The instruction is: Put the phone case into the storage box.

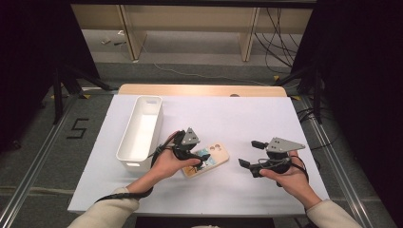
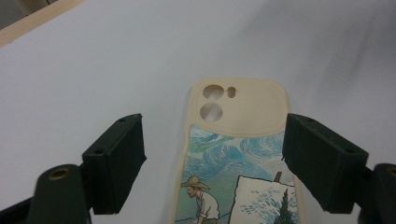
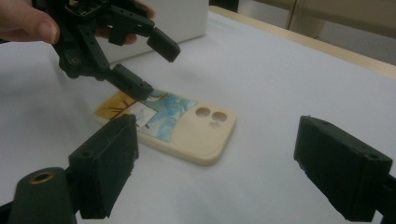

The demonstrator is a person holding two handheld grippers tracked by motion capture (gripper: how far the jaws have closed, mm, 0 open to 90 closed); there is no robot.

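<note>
Left gripper view: phone case (image 2: 238, 154) between open jaws.

On the table (image 1: 247, 190) the phone case (image 1: 211, 159) lies flat just in front of me, a little left of the middle. The bin (image 1: 140, 133) stands to its left, near it but apart, reaching away toward the far edge. My left gripper (image 1: 202, 159) hangs over the case's near end, one jaw on each side of it. My right gripper (image 1: 249, 164) sits well off to the right of the case, pointing at it.
</note>
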